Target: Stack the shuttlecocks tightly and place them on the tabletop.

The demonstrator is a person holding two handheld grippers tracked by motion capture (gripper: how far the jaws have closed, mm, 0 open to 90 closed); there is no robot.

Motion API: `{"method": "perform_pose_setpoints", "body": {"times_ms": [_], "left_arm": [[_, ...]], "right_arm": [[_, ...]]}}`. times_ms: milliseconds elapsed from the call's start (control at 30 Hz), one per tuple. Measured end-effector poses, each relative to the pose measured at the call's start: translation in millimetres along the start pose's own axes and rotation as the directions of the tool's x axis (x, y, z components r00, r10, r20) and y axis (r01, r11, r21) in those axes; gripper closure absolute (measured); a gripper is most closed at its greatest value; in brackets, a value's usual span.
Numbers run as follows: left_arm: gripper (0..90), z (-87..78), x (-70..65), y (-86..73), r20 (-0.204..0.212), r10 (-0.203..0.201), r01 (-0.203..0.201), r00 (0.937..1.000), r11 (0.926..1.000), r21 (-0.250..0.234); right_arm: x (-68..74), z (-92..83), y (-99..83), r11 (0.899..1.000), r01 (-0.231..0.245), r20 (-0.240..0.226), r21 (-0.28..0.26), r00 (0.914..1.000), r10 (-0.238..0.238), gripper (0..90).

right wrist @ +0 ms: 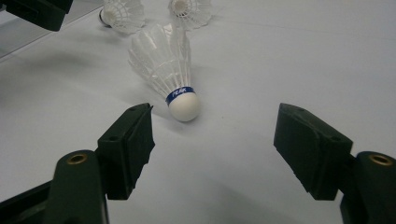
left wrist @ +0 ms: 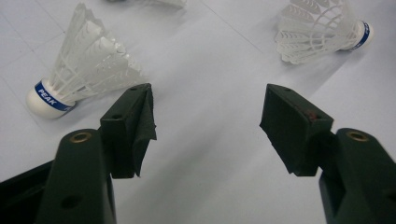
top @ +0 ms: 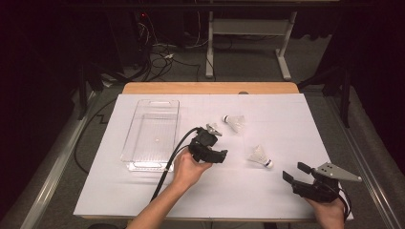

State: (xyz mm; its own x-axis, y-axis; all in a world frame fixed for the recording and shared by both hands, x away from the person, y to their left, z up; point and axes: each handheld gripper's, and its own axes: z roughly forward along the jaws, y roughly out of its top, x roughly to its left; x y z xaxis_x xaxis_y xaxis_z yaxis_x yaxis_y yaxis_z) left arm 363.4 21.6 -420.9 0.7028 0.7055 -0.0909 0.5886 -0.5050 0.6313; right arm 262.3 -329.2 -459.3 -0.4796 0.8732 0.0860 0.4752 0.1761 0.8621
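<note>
It looked like a lab: a white paper sheet [top: 267, 191] covered the wooden table [top: 210, 88], with tangled black cables [top: 160, 59] on the floor behind.

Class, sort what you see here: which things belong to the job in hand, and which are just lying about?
In the job:
left gripper, open
right gripper, open
near shuttlecock
far shuttlecock
clear tray, probably where they go

Lying about:
white sheet covering the table
cables on the floor
desk frame behind

Shuttlecock [right wrist: 164, 65] feathered, glossy cork; tray [top: 152, 133] clear plastic.
</note>
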Motion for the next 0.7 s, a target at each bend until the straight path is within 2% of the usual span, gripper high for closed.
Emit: {"method": "perform_pose_setpoints", "body": {"times_ms": [700], "left_arm": [[36.6,-12.9,2.8,-16.2,0.005,-0.004,0.004,1.0,0.9999,-0.015]], "right_arm": [[0.0,-0.2,0.0,1.0,0.003,0.003,0.0,1.0,-0.003,28.9]]}}
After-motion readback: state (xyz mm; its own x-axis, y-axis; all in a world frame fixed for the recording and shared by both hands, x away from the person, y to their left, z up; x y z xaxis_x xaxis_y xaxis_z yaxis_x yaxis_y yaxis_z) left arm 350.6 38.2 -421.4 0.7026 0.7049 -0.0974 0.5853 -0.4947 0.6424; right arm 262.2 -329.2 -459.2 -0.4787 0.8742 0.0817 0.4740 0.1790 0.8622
